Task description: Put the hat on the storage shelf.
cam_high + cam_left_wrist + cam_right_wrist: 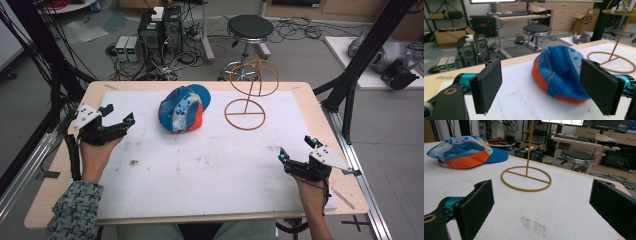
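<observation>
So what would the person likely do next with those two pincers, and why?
Probably ease the left gripper forward to the cap. Its jaws are open and already frame the cap, while the wire stand waits empty and the right gripper sits farther off.

A grey floor (310, 55) lies beyond the wooden table (320, 107), strewn with black cables (295, 27). A black round stool (250, 27) on a chrome base stands just behind the table's far edge. To its left sit two dark computer towers (160, 30) and two small pale boxes (127, 47). Black frame posts (372, 45) rise at the table's right and left. Farther back are a desk (519, 16) with a keyboard, light wood cabinets (564, 15), and cardboard boxes (447, 35).
</observation>
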{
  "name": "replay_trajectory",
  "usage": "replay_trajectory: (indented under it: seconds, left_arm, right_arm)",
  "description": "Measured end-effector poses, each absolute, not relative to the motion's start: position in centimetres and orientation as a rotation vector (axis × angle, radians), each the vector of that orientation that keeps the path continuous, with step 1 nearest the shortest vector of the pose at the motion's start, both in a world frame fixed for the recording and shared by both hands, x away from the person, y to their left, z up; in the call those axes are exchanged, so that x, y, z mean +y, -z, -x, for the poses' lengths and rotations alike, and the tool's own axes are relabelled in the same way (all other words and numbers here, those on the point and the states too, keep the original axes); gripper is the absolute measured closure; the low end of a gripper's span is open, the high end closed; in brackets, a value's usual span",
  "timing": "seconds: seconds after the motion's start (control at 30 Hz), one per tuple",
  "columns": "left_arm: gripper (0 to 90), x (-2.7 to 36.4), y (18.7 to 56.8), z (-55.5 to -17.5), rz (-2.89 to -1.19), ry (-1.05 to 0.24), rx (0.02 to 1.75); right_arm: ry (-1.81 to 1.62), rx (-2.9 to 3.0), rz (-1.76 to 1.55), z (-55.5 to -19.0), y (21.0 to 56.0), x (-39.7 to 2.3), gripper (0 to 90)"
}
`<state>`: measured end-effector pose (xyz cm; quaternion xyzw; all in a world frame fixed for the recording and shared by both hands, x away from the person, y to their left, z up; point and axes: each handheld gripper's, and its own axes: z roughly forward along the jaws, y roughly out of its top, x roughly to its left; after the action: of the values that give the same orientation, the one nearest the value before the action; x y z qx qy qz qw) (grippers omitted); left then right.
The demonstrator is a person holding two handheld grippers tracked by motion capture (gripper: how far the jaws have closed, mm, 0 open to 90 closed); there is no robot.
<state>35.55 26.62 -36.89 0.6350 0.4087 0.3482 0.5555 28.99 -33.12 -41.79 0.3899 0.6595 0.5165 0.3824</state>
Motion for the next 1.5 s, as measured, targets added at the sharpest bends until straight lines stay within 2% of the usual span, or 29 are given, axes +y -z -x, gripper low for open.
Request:
replay_trajectory:
  seconds: [0.27, 0.8, 1.2, 1.5]
  left_arm:
    - [22.5, 23.5, 35.7, -38.4, -1.53, -0.765, 0.875]
    - [25.7, 18.7, 35.3, -43.4, -1.517, -0.699, 0.843]
    - [28.5, 15.2, 39.3, -46.9, -1.627, -0.573, 0.869]
    - [35.2, 14.8, 41.2, -48.1, -1.667, -0.564, 0.923]
  right_arm:
    - [-1.318, 1.688, -0.994, -29.1, 41.8, -33.1, 4.7]
    - [-1.323, 1.686, -0.995, -29.0, 41.9, -33.1, 4.7]
    - [-1.325, 1.688, -0.995, -29.0, 41.9, -33.3, 4.7]
    - [-1.324, 1.692, -0.993, -29.0, 41.9, -33.3, 4.7]
